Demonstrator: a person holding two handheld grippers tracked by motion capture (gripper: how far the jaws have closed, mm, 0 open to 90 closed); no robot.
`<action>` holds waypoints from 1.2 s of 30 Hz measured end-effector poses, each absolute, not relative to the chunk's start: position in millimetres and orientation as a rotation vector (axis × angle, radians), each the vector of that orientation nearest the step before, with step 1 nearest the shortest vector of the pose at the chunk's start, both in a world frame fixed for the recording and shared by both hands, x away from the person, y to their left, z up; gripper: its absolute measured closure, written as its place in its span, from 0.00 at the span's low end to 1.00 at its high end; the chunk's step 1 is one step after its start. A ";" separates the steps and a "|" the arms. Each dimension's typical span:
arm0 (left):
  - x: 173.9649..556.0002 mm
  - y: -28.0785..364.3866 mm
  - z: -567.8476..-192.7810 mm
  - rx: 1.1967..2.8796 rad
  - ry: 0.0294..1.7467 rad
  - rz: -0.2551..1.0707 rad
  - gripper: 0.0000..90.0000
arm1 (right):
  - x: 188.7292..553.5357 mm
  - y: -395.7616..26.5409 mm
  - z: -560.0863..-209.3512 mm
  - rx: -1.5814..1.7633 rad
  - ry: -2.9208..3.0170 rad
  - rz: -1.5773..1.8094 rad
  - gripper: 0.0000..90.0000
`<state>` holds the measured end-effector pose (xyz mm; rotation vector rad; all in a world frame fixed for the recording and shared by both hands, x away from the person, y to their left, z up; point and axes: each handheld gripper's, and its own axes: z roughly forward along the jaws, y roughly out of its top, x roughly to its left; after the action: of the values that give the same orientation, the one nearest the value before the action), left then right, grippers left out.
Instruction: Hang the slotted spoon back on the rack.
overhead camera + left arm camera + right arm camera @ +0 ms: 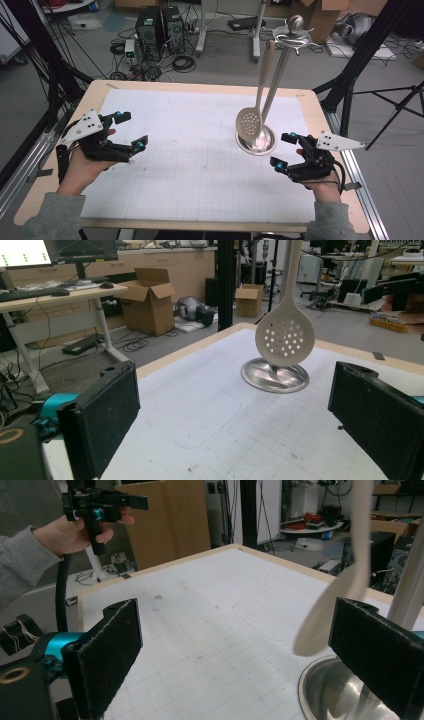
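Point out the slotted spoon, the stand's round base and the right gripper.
slotted spoon [285, 340]: left gripper view, on its perforated bowl.
stand's round base [267, 145]: high view, on the bare metal rim.
right gripper [283, 149]: high view, midway between its fingertips.

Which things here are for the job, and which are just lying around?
For the job:
slotted spoon
metal stand
right gripper
left gripper

Just lying around:
computer towers
cardboard box
floor cables
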<state>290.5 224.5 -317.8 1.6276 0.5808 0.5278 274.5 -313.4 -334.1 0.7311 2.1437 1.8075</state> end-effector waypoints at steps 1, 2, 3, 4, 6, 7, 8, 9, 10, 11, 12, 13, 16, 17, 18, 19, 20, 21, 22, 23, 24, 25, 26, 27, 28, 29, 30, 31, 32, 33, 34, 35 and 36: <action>288.9 227.0 -317.8 1.628 0.583 0.524 0.08 | 274.7 -313.3 -334.1 0.730 2.143 1.811 0.07; 287.6 228.8 -317.6 1.629 0.584 0.523 0.08 | 274.7 -313.1 -333.8 0.730 2.142 1.816 0.07; 285.0 231.3 -317.3 1.624 0.584 0.526 0.08 | 274.9 -313.1 -333.7 0.725 2.140 1.816 0.07; 283.7 232.8 -317.1 1.625 0.579 0.526 0.08 | 274.9 -313.0 -333.4 0.727 2.142 1.816 0.07; 281.0 236.9 -316.4 1.630 0.578 0.527 0.08 | 274.7 -313.2 -333.4 0.730 2.141 1.815 0.07; 279.8 240.0 -315.8 1.623 0.586 0.526 0.08 | 274.2 -313.5 -333.3 0.739 2.144 1.815 0.07; 279.0 242.2 -315.2 1.623 0.591 0.526 0.08 | 274.5 -313.9 -333.3 0.734 2.137 1.816 0.07; 277.9 245.6 -314.7 1.614 0.601 0.530 0.08 | 274.2 -314.3 -333.2 0.737 2.137 1.814 0.07; 277.4 247.7 -314.3 1.612 0.602 0.530 0.08 | 274.0 -314.8 -332.9 0.735 2.133 1.819 0.07; 276.2 250.8 -314.0 1.607 0.609 0.535 0.08 | 273.9 -314.9 -332.7 0.737 2.132 1.819 0.07; 275.4 252.6 -314.0 1.606 0.613 0.539 0.07 | 273.8 -315.1 -332.6 0.741 2.129 1.819 0.07; 274.2 255.1 -314.2 1.603 0.616 0.548 0.08 | 273.8 -315.3 -332.6 0.741 2.129 1.819 0.07; 271.9 260.9 -315.4 1.600 0.626 0.562 0.07 | 274.5 -315.2 -332.8 0.739 2.128 1.819 0.07; 271.2 263.0 -316.5 1.595 0.632 0.565 0.08 | 274.8 -314.9 -332.8 0.738 2.128 1.820 0.07; 271.0 264.2 -317.3 1.596 0.635 0.565 0.08 | 275.2 -314.5 -332.9 0.735 2.127 1.817 0.07; 270.6 266.2 -318.6 1.601 0.641 0.571 0.08 | 275.1 -314.0 -333.0 0.737 2.132 1.818 0.07; 270.4 267.1 -319.6 1.597 0.644 0.571 0.07 | 275.3 -313.7 -332.9 0.738 2.134 1.815 0.07; 269.5 269.1 -321.0 1.597 0.653 0.572 0.08 | 275.4 -313.6 -332.9 0.737 2.134 1.815 0.07; 269.3 270.4 -321.8 1.595 0.653 0.572 0.08 | 275.4 -313.6 -332.8 0.738 2.133 1.816 0.07; 268.6 272.3 -323.4 1.587 0.660 0.571 0.08 | 275.5 -313.6 -332.8 0.739 2.132 1.818 0.07; 268.4 273.0 -324.7 1.577 0.663 0.567 0.07 | 275.8 -313.9 -332.8 0.736 2.130 1.819 0.07; 267.8 274.5 -326.6 1.578 0.667 0.568 0.08 | 275.9 -313.9 -332.8 0.736 2.130 1.819 0.07; 267.4 275.4 -327.8 1.580 0.673 0.568 0.08 | 276.0 -313.9 -332.9 0.739 2.131 1.819 0.07; 267.2 277.1 -330.0 1.576 0.681 0.567 0.08 | 276.2 -313.9 -333.0 0.738 2.131 1.817 0.07; 267.2 278.5 -331.3 1.577 0.684 0.568 0.08 | 276.3 -313.8 -333.1 0.741 2.131 1.817 0.07; 267.1 280.1 -333.1 1.574 0.693 0.565 0.08 | 276.5 -313.7 -333.2 0.737 2.130 1.816 0.07; 267.1 282.2 -334.8 1.573 0.701 0.566 0.08 | 276.5 -313.6 -333.1 0.739 2.132 1.815 0.07; 266.8 284.9 -336.7 1.572 0.710 0.565 0.08 | 276.5 -313.6 -333.2 0.740 2.132 1.813 0.07; 266.6 286.7 -337.9 1.571 0.715 0.566 0.08 | 276.6 -313.6 -333.2 0.741 2.132 1.813 0.07; 266.3 289.4 -339.9 1.569 0.725 0.566 0.08 | 276.7 -313.7 -333.2 0.740 2.133 1.810 0.07; 266.1 291.1 -341.0 1.569 0.731 0.568 0.07 | 277.0 -313.7 -333.3 0.739 2.131 1.807 0.07; 265.7 293.9 -342.9 1.569 0.740 0.570 0.08 | 277.1 -313.4 -333.4 0.740 2.128 1.809 0.07; 265.6 295.4 -344.0 1.569 0.746 0.572 0.08 | 277.0 -312.6 -333.4 0.747 2.129 1.808 0.07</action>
<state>265.6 295.4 -344.0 1.5689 0.7460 0.5720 277.0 -312.6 -333.4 0.7466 2.1286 1.8078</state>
